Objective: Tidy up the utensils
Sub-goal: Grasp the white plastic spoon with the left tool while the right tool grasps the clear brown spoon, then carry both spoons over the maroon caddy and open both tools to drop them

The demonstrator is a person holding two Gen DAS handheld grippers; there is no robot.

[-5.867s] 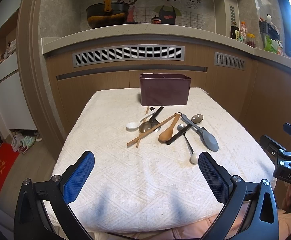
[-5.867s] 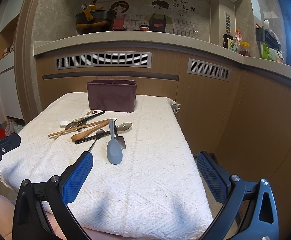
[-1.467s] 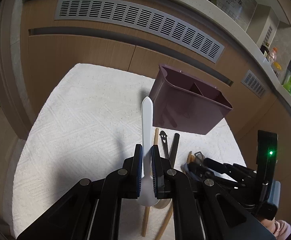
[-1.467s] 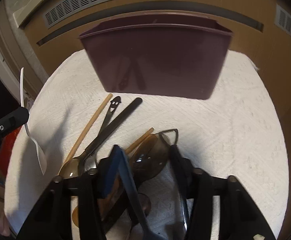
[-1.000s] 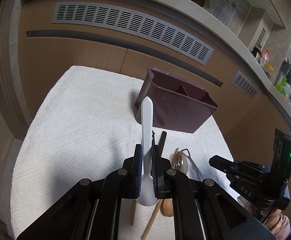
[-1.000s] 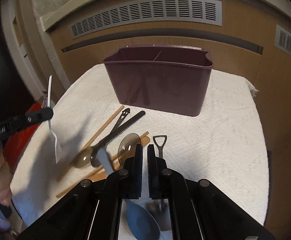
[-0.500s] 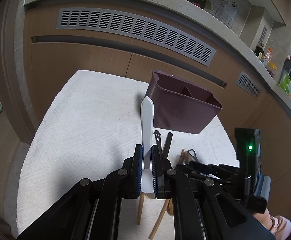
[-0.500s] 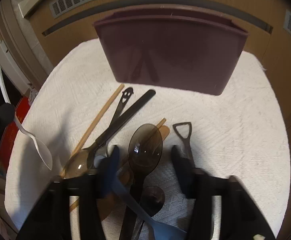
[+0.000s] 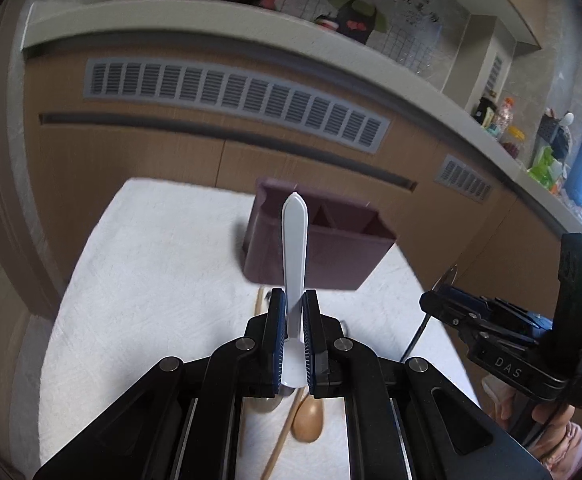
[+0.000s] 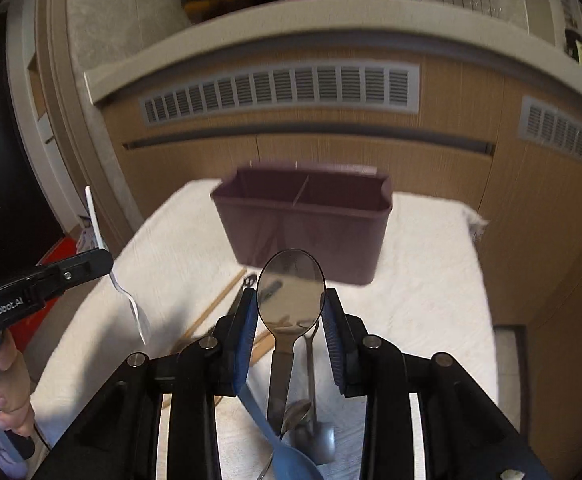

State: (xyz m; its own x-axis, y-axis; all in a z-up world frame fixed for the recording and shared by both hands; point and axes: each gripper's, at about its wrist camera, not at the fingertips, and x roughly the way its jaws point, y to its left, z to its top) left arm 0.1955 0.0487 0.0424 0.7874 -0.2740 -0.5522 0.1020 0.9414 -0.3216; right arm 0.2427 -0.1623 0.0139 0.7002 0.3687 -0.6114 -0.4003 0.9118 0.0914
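Your left hand-held gripper (image 9: 293, 322) clenches the white spoon (image 9: 294, 248) handle-forward, aimed at the maroon caddy (image 9: 323, 248) just ahead. Your right hand-held gripper (image 10: 291, 312) pinches the metal spoon (image 10: 290, 292) by its bowl's edges, lifted clear of the pile for the same drop.

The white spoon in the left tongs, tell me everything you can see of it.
The white spoon looks like smooth plastic: a flat handle ending in a blunt point, a shallow bowl. The left tongs are shut on its neck, handle aimed up toward the maroon bin, bowl hanging back. It is in the air, touching only the pads.
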